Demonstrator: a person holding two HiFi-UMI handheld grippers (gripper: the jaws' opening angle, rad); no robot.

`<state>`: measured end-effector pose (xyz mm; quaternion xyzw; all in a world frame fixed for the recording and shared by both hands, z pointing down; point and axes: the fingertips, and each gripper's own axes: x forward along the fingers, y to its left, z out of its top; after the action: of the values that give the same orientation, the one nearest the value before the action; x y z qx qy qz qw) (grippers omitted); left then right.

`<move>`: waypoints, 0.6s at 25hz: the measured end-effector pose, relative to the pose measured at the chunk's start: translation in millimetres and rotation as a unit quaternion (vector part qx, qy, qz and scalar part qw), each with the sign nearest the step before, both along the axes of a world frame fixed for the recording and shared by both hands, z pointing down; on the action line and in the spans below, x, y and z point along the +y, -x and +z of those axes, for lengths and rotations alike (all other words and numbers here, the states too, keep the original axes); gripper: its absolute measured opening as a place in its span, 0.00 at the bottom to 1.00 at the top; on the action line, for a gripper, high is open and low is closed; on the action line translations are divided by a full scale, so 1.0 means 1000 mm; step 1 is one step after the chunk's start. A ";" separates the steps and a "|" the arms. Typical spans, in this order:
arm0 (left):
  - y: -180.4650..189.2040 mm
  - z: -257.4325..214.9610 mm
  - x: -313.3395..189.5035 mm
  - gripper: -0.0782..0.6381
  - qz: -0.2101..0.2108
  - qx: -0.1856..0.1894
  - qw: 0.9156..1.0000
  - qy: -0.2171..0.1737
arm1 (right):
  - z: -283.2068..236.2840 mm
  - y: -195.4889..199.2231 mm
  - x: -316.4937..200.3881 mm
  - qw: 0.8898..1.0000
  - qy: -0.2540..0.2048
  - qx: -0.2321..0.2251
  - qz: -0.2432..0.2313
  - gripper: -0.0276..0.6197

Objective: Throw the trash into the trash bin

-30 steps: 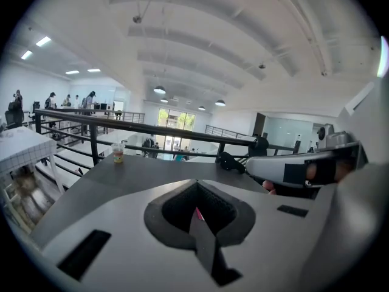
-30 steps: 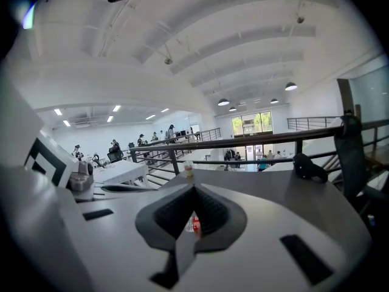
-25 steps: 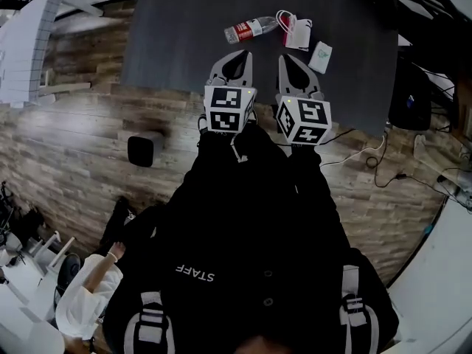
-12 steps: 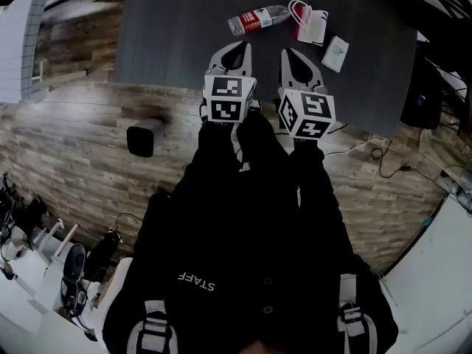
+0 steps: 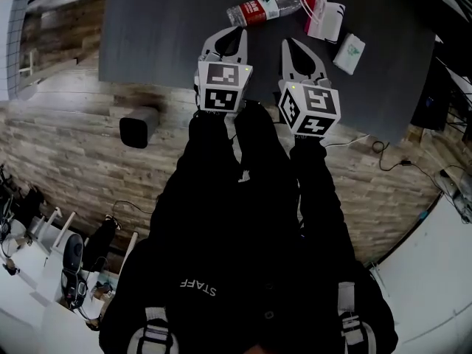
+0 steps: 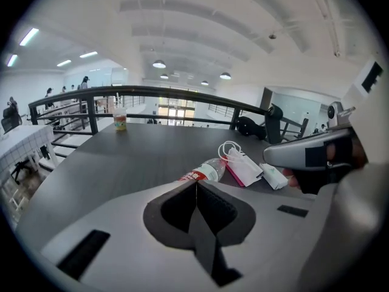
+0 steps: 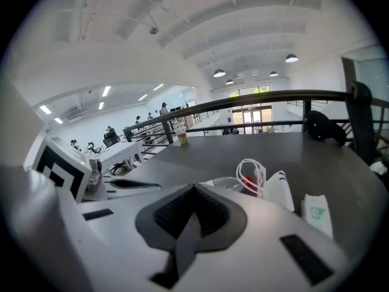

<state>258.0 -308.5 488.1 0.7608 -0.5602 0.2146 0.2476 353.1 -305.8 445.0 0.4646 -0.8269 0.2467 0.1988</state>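
A clear plastic bottle with a red label (image 5: 262,9) lies on the dark grey table (image 5: 162,43). To its right are a small white bag with looped handles (image 5: 324,19) and a white tissue packet with green print (image 5: 349,53). My left gripper (image 5: 241,32) is shut and empty, its tips just short of the bottle (image 6: 203,172). My right gripper (image 5: 286,44) is also shut and empty, pointing toward the bag (image 7: 270,190) and the packet (image 7: 316,215). A dark trash bin (image 5: 138,127) stands on the wooden floor, left of the person's legs.
A cup (image 6: 120,121) stands at the table's far edge, in front of a black railing (image 6: 152,92). Cables (image 5: 376,153) lie on the floor to the right. A dark chair back (image 7: 325,126) stands behind the table.
Both grippers have sunk toward the table and reach further over its near edge, closer to the bottle and the bag. Both stay shut.
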 end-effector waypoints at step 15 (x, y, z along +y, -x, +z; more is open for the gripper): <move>0.001 0.022 -0.035 0.24 0.055 -0.025 0.998 -0.001 | 0.026 0.001 -0.024 1.000 0.018 0.001 -0.007 0.06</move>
<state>257.1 -343.7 510.0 0.7853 -0.5233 0.2467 0.2205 351.9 -329.3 471.0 0.4555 -0.8252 0.2601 0.2097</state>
